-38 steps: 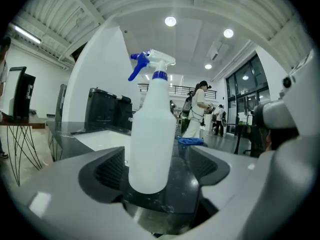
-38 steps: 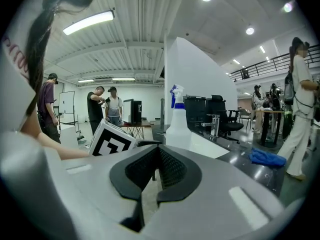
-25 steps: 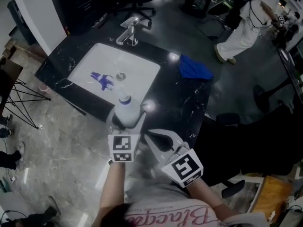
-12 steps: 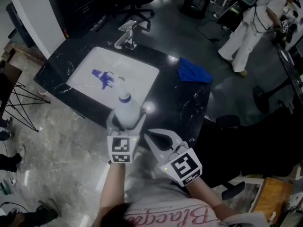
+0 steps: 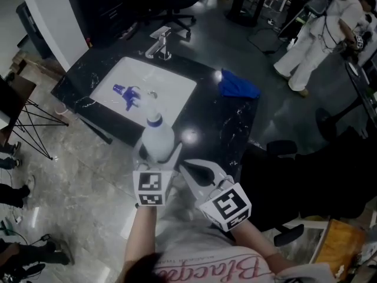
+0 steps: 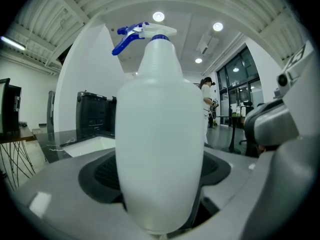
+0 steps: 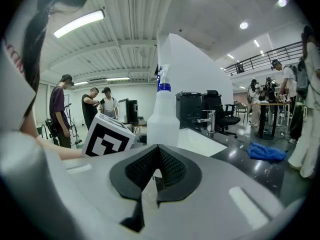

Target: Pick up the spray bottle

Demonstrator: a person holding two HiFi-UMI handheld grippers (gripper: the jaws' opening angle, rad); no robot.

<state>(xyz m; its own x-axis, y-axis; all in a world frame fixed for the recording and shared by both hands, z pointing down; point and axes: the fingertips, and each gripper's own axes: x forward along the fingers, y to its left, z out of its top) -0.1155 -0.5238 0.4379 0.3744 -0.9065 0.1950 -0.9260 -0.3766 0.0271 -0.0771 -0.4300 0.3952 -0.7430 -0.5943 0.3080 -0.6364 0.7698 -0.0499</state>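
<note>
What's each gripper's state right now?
Left gripper: shut on the bottle.
Right gripper: shut, nothing between its jaws.

Our head camera looks steeply down from above the worktop (image 5: 230, 122), taking in the whole sink (image 5: 168, 96) from some way off. The camera on the left tool (image 5: 158, 152) faces level toward the sink along its jaws, so near the spray bottle (image 6: 160, 134) that this fills the middle of our view. The camera on the right tool (image 5: 188, 168) sits further back from the sink, facing it likewise. All three of our views share the spray bottle and the sink.
</note>
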